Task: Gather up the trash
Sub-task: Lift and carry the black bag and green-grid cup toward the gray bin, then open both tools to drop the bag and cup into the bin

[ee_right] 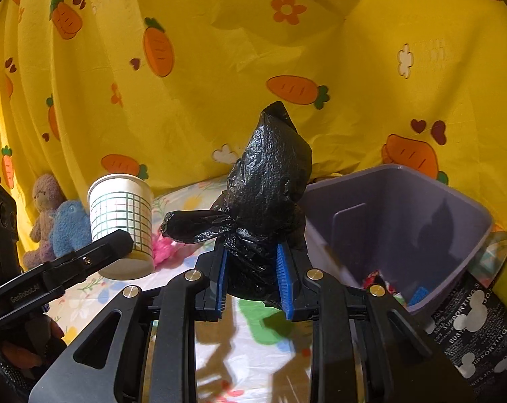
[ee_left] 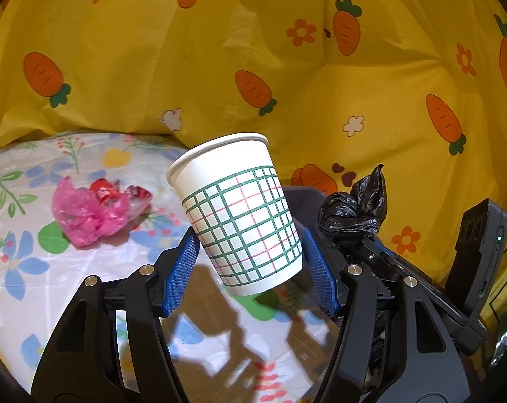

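My left gripper point(ee_left: 250, 262) is shut on a white paper cup point(ee_left: 240, 211) with a green and red grid and holds it tilted above the floral table cover; the cup also shows in the right wrist view point(ee_right: 121, 221). My right gripper point(ee_right: 253, 275) is shut on a crumpled black plastic bag point(ee_right: 267, 194), held up just left of a purple bin point(ee_right: 404, 228). The black bag shows at the right of the left wrist view point(ee_left: 357, 208). A pink plastic bag with a red wrapper point(ee_left: 92, 211) lies on the table to the left.
The purple bin holds a few scraps at its bottom point(ee_right: 387, 288). Two plush toys point(ee_right: 57, 221) sit at the back left. A yellow carrot-print cloth point(ee_left: 253, 50) hangs behind. A black printed bag point(ee_right: 471, 336) lies right of the bin.
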A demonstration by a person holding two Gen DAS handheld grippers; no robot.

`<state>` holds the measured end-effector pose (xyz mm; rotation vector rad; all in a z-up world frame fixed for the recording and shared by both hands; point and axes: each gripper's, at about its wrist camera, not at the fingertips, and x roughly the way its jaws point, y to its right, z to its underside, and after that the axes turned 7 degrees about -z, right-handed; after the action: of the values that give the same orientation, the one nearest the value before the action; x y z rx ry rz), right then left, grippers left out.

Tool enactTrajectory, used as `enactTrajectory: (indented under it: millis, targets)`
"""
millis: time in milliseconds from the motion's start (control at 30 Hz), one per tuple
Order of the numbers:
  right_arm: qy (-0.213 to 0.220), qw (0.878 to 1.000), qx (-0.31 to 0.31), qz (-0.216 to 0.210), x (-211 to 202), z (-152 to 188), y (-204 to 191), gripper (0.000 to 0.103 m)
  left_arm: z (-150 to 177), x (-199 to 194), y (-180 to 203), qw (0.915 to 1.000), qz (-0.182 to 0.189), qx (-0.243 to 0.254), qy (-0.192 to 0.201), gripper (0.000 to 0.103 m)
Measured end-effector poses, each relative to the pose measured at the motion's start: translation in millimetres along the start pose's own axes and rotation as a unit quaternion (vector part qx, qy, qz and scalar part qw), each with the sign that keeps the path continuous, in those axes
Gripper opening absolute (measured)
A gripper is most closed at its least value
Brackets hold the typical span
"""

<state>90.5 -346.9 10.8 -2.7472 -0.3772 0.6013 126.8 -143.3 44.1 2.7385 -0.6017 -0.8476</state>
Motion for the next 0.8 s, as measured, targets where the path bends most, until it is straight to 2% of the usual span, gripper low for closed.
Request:
enactTrajectory:
  millis: [167,367,600,800]
  targets:
    - [0.012,0.998,0.033,0.058,-4.8,-11.1,44.9,0.027,-11.3,32.9,38.3,0.9981,0.057,0.011,-0.021,0.062]
    - [-0.002,0.994,0.062,0.091,-1.6,-8.8,78.7,0.028,-17.1,73.3,69.5,0.9925,0.110,0.007,-0.053,0.062]
    - [-0.012,0.991,0.073,0.111,-0.6,-3.5,95.8,0.029,-12.4,105.6,91.0,0.9882,0.130,0.008,-0.080,0.062]
    - [-0.014,0.990,0.076,0.118,1.9,-3.3,102.0,0.030,-7.2,124.0,96.5,0.9864,0.133,0.006,-0.097,0.062]
